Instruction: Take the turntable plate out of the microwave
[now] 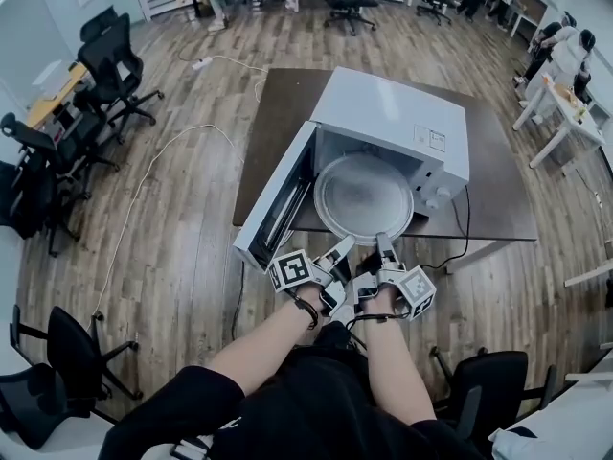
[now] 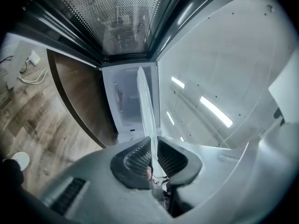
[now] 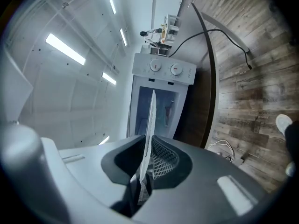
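The round glass turntable plate (image 1: 364,197) hangs partly out of the white microwave (image 1: 393,123), past the front of the cavity. My left gripper (image 1: 339,251) is shut on its near rim at the left, and my right gripper (image 1: 385,247) is shut on the near rim at the right. In the left gripper view the plate (image 2: 145,107) shows edge-on between the ribbed pads (image 2: 134,155). In the right gripper view the plate (image 3: 151,120) stands edge-on in the jaws, with the microwave (image 3: 161,85) beyond.
The microwave door (image 1: 278,204) hangs open to the left. The microwave stands on a dark brown table (image 1: 498,190); a black cable (image 1: 464,242) runs off its near right edge. Office chairs (image 1: 110,65) stand on the wooden floor at left, and a white cable (image 1: 144,190) lies there.
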Demonstrator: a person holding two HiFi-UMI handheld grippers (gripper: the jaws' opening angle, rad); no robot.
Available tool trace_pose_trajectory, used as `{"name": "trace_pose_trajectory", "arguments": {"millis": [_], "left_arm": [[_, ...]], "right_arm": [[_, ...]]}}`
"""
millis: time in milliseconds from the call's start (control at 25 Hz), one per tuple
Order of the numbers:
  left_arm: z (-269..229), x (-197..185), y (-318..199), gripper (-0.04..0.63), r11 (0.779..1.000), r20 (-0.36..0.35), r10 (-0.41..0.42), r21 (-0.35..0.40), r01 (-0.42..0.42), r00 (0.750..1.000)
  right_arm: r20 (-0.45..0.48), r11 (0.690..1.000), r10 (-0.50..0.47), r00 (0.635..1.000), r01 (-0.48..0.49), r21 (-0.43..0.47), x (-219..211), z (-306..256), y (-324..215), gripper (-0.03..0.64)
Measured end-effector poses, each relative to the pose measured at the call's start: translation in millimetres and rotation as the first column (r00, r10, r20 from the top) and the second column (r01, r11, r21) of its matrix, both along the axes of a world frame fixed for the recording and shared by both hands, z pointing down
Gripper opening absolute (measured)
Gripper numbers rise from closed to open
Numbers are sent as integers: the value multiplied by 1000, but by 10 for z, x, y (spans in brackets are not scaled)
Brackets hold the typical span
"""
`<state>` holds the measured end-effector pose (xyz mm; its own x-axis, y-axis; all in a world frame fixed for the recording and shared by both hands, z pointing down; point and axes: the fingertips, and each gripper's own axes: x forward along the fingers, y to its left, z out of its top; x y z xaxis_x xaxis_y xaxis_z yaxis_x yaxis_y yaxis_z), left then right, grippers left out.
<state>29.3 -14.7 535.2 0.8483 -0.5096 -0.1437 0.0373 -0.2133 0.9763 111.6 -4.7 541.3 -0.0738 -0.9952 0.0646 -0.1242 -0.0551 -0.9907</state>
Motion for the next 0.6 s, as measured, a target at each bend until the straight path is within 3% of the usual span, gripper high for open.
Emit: {"name": "trace_pose_trajectory", "arguments": {"millis": [480, 600], "left_arm": [[-180, -143, 280, 41, 999, -34, 19, 43, -17, 999], [-159, -178, 287, 41, 1000, -24, 14, 20, -13, 1000]], "right_arm": [[-12, 1000, 4, 1000, -4, 27, -159, -139, 286, 49], [-19, 999, 3, 1000, -3, 32, -182, -175, 290, 52]]}}
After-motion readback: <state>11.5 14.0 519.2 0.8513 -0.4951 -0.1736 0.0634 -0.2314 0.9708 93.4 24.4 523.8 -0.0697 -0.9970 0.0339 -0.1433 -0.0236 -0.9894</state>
